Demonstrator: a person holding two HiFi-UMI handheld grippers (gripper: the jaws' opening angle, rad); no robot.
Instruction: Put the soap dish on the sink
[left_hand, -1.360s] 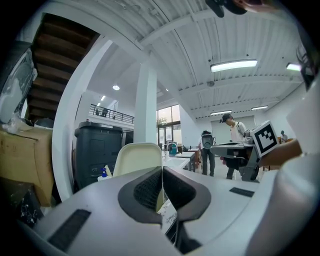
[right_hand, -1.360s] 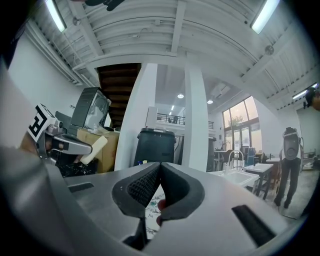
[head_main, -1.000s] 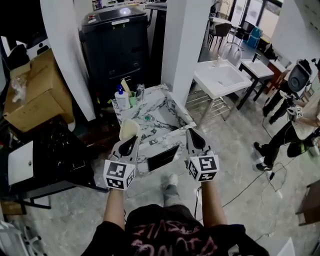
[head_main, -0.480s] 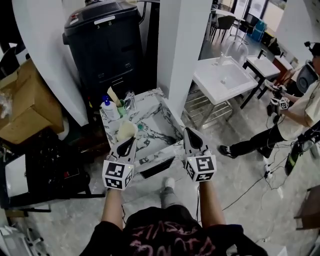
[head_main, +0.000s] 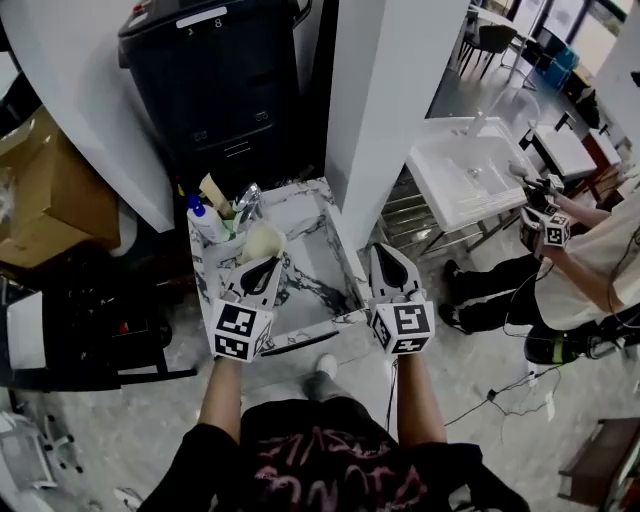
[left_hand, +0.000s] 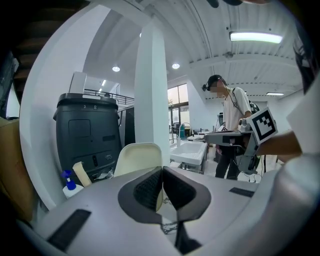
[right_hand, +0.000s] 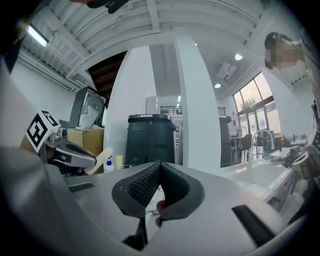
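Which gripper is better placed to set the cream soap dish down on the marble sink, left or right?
Left. The left gripper is shut on the cream plastic soap dish, above the white marble-patterned sink. The right gripper is shut on nothing, beside the sink's right edge.

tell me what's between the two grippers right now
In the head view, only the basin of the marble sink shows between the left gripper, shut on the cream soap dish, and the empty, shut right gripper.

You're in a lab hall: white sink (head_main: 462, 175) on a bare frame upper right, cables (head_main: 497, 392) across the floor (head_main: 120, 420), boxes (head_main: 45, 190) upper left, tube light (left_hand: 255, 36) overhead.
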